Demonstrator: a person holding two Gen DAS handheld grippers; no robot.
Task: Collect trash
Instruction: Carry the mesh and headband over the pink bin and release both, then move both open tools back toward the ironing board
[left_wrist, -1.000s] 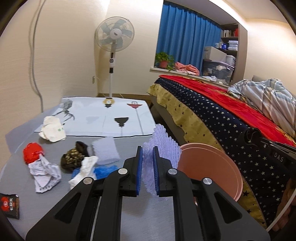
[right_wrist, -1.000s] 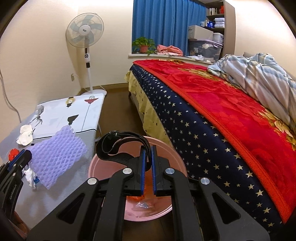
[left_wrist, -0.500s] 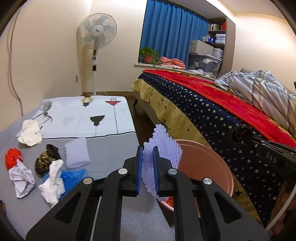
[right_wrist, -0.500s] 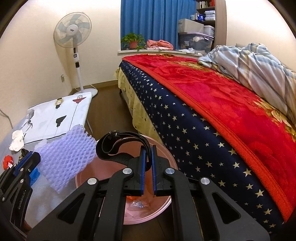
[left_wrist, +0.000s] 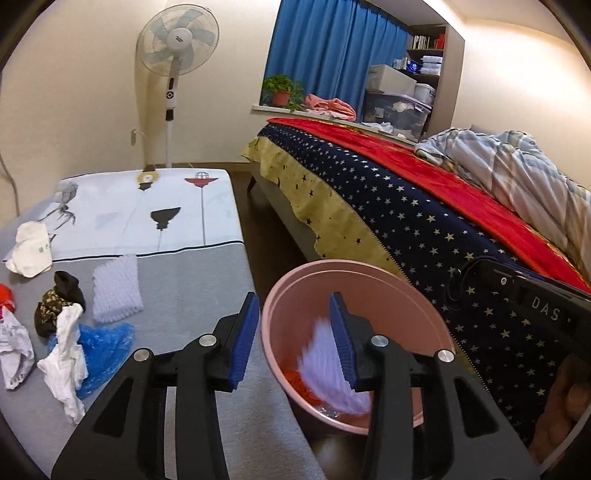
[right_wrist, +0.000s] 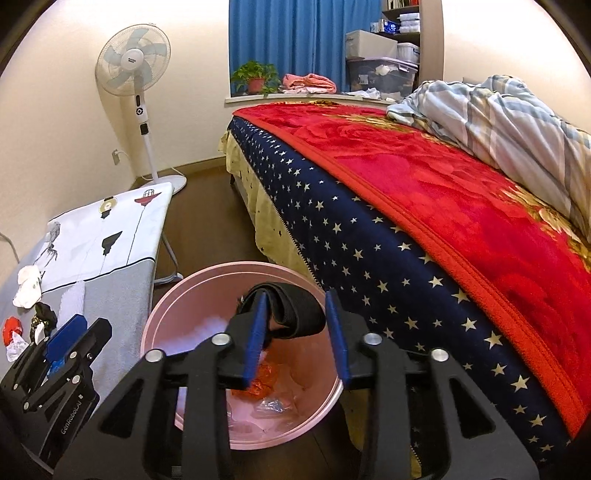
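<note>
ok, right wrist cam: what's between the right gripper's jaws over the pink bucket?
A black looped strap sits between the opening jaws of the right gripper, above the round pink plastic bucket, as the right wrist view shows.

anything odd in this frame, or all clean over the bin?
One thing: the black strap is draped against the right gripper's left finger above the pink bin as the fingers open, so it may snag rather than drop. The white foam net, blurred, is falling into the bin from the opening left gripper.
</note>
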